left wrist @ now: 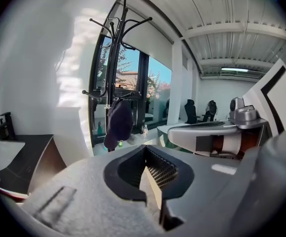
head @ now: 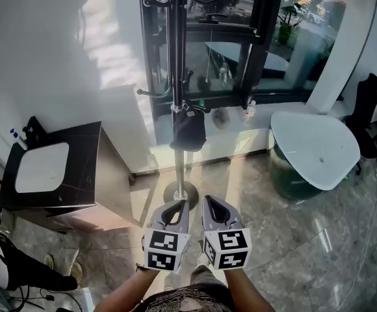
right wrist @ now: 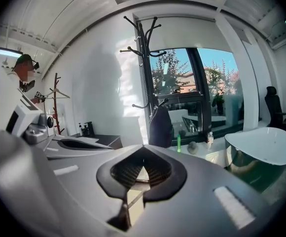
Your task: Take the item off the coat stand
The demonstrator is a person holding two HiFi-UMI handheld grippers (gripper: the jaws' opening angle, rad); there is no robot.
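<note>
A black coat stand (head: 177, 77) rises in front of the window, its round base (head: 180, 192) on the floor. A dark cap (head: 188, 130) hangs from one of its lower hooks; it also shows as the dark cap (left wrist: 118, 124) and the dark cap (right wrist: 160, 127) in the gripper views. My left gripper (head: 173, 211) and right gripper (head: 216, 211) are held side by side, low and short of the stand's base. Both are shut with nothing between the jaws, well apart from the cap.
A dark cabinet with a white sink (head: 42, 166) stands at the left. A round white table (head: 315, 148) is at the right, a black chair (head: 365, 112) beyond it. A water bottle (head: 249, 112) stands on the window sill. A wall runs behind the stand.
</note>
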